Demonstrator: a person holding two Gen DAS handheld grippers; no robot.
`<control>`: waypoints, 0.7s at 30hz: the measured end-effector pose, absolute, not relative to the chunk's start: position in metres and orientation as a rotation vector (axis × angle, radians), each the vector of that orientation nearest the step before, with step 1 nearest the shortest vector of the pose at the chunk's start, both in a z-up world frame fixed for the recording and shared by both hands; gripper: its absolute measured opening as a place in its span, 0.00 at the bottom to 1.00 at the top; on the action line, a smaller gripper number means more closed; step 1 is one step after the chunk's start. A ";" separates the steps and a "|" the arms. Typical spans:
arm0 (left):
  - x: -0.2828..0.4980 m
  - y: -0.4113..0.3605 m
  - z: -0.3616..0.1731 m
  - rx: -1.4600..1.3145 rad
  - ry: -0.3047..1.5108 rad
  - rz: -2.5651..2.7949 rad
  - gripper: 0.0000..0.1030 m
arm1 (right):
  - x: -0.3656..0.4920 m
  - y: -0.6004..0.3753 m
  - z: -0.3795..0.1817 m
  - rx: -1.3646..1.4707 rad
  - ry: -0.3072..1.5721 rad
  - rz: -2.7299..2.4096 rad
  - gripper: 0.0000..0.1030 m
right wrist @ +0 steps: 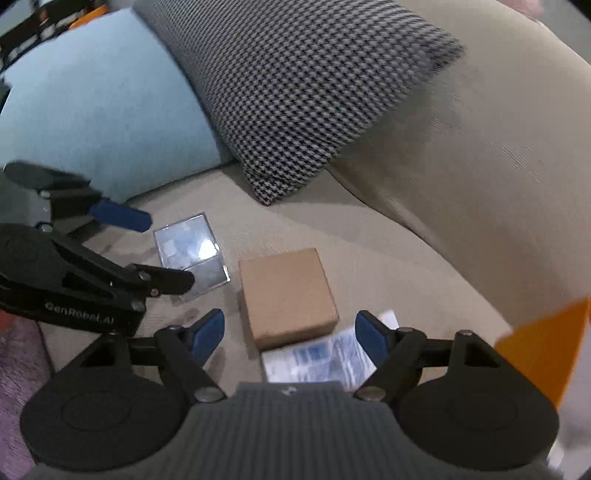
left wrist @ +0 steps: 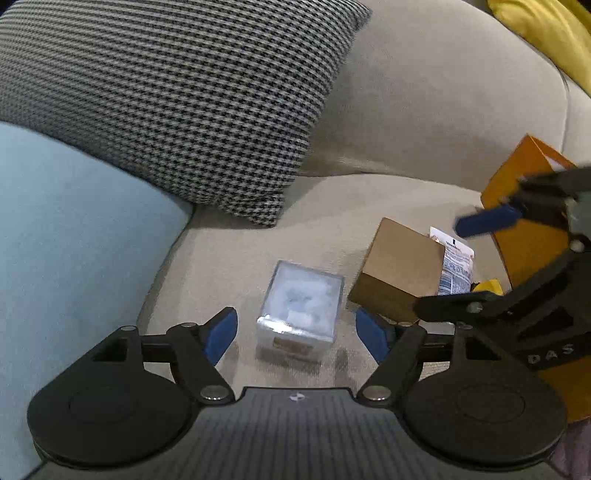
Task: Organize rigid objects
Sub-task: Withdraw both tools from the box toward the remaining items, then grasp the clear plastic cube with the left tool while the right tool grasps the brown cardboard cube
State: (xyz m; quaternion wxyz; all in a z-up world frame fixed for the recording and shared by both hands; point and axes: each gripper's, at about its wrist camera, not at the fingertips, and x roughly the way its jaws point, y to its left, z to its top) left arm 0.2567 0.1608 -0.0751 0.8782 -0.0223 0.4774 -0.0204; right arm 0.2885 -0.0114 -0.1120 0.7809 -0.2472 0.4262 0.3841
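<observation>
Clear box (left wrist: pixel 301 314): lies on the sofa seat (left wrist: pixel 317 206) near its front edge, straight ahead between my left fingers (left wrist: pixel 221 334). I judge it stiff, light and slick; the glossy walls may slip, so I would take it across two flat opposite sides, low down. What is inside is a white blur I cannot name.

Cardboard box (right wrist: pixel 288 295): just beside the clear box on the seat, ahead of my right gripper (right wrist: pixel 290 334). It looks rigid, matte, easy to hold; I would take the two parallel sides, not the corners.

Printed packet (right wrist: pixel 317 360): lies flat against the cardboard box on its front-edge side, thin, likely to flex; pinch one edge.

Orange bag (left wrist: pixel 524 221): stands toward the right end of the seat; probably the bin, though that is my guess.

Left gripper (left wrist: pixel 297 330): fingers spread wide, holding nothing, not touching the clear box.

Right gripper: fingers spread wide, holding nothing.

Count: one clear box, one cardboard box, one printed packet, one orange bag, one small yellow item (left wrist: pixel 487 286) I cannot identify, one houndstooth cushion (left wrist: pixel 166 99), one light blue cushion (left wrist: pixel 74 229), one yellow cushion (left wrist: pixel 546 33).
</observation>
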 end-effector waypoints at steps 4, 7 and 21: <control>0.270 0.157 -0.084 -0.020 1.017 -0.060 0.77 | 0.301 -0.003 -0.122 -0.586 0.933 0.861 0.76; 0.276 0.156 -0.088 -0.024 1.018 -0.068 0.74 | 0.308 -0.003 -0.125 -0.576 0.964 0.891 0.71; 0.248 0.156 -0.088 -0.078 1.098 -0.028 0.54 | 0.278 -0.006 -0.124 -0.478 1.052 0.909 0.60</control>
